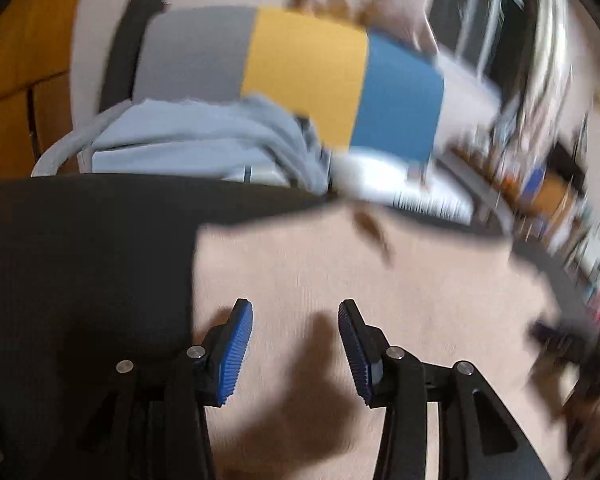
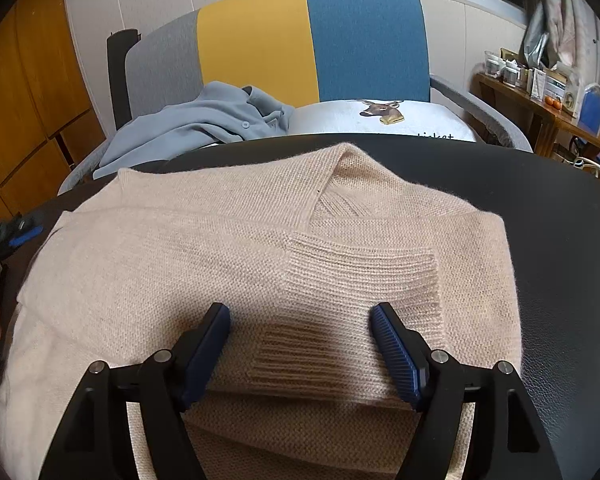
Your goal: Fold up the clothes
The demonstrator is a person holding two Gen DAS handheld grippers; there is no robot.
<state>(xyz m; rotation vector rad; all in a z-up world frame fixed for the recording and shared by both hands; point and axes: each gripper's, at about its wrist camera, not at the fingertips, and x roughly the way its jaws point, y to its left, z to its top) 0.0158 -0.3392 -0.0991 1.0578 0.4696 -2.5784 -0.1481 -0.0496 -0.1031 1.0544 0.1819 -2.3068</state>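
Left view, nearest: my left gripper (image 1: 296,350) hovers over the beige sweater (image 1: 340,280), jaws about half open with nothing between them; only their shadow falls on the knit.
Left view, blur: frame is smeared, so I read this hand as travelling, not gripping.
Left view, behind: sweater lies on the dark counter (image 1: 80,260); beyond it a blue garment (image 1: 188,140) is heaped on the chair (image 1: 300,72), I judge waiting its turn.
Right view, nearest: my right gripper (image 2: 300,344) hangs with jaws wide, straddling the ribbed cuff (image 2: 360,280) but not pinching it.
Right view, sweater: sweater (image 2: 180,260) lies flat on the counter (image 2: 560,260), a sleeve folded across the body, cuff on top.
Right view, judgement: sleeves look tucked in to make a compact shape; a cross fold seems next.
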